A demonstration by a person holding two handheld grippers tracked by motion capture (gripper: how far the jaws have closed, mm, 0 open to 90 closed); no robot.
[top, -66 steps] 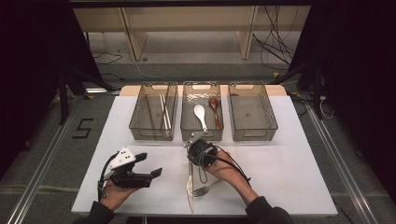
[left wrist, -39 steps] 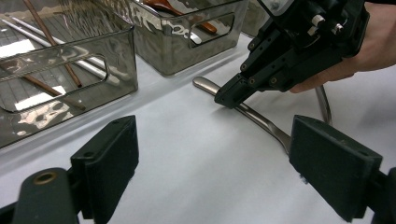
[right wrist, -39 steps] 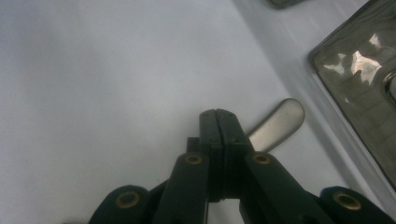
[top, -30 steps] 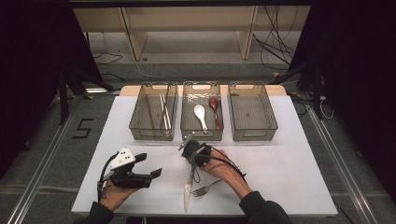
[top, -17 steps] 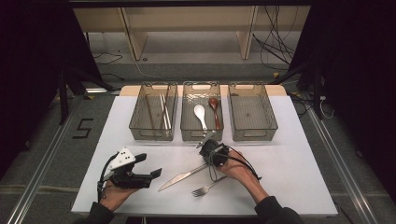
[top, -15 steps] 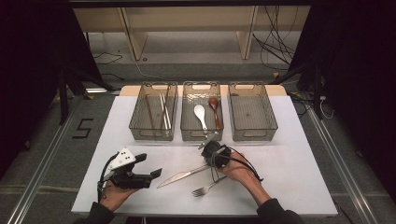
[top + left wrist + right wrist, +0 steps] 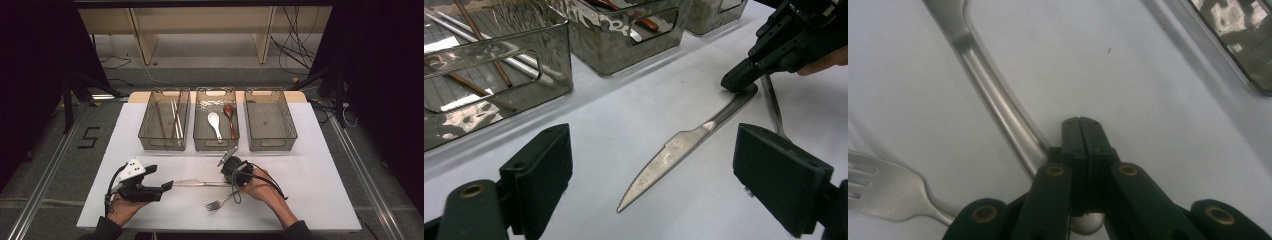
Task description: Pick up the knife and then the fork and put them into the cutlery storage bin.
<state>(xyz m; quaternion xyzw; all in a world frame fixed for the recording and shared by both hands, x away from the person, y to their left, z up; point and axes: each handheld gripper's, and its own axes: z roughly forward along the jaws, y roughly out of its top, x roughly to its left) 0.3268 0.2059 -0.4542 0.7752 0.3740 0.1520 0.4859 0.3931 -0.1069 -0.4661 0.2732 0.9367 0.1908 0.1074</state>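
Since the earlier frames the knife (image 7: 200,183) has swung round from pointing toward the near edge of the surface (image 7: 325,200) to lying nearly crosswise, its blade tip now aimed at the left gripper (image 7: 167,185), while the right gripper (image 7: 231,176) has shifted a little toward the right and the left hand has kept its place. The right gripper's jaws are fully closed; in the right gripper view their tips (image 7: 1082,131) press down against the end of the knife's handle (image 7: 998,105), pushing it rather than holding it. The left gripper's jaws stand wide open, empty, with the serrated blade (image 7: 659,167) lying on the surface just ahead of them and between their lines. The fork (image 7: 220,201) lies just beside the right hand, toward the near edge, its handle passing close under that gripper. Beyond stand three clear bins: the left bin (image 7: 145,135) with chopsticks, the middle bin (image 7: 197,142) with two spoons, and the right bin (image 7: 292,132) bare. The likely trouble is that closed tips bearing on a rounded steel handle may slip off, spinning the knife wide of the waiting jaws, or the sweep may catch the fork and drag it along.
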